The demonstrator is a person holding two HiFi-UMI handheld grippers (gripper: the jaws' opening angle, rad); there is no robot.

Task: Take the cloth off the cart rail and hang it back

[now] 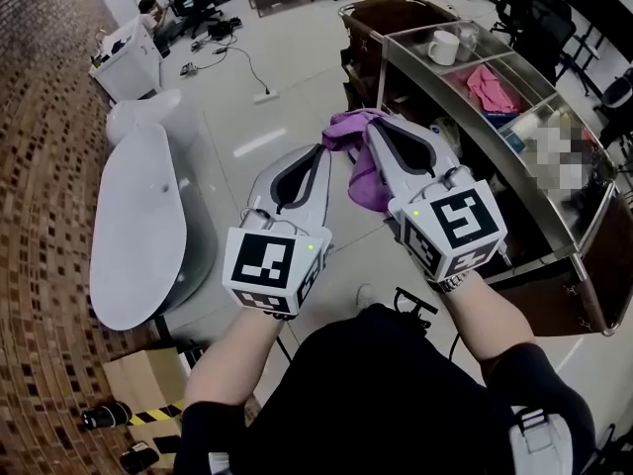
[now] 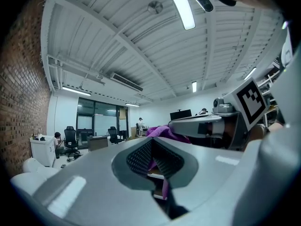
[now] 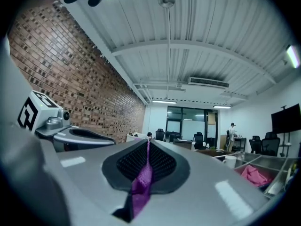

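Observation:
A purple cloth point(image 1: 364, 181) hangs in the air between my two grippers, just left of the steel cart point(image 1: 569, 255). My right gripper point(image 1: 374, 125) is shut on its upper edge, and a purple strip point(image 3: 142, 182) shows pinched between the pads in the right gripper view. My left gripper point(image 1: 320, 152) is shut on the cloth's left edge, and purple fabric point(image 2: 162, 131) bunches past its closed tips point(image 2: 151, 140). Both grippers point slightly upward, side by side. The cloth is off the cart's rail.
The cart's top tray holds a white mug point(image 1: 442, 47) and a pink cloth point(image 1: 487, 87). A white bathtub point(image 1: 138, 226) lies on the floor at left, with a cardboard box point(image 1: 138, 379) below it. Office chairs and a seated person are at the far end.

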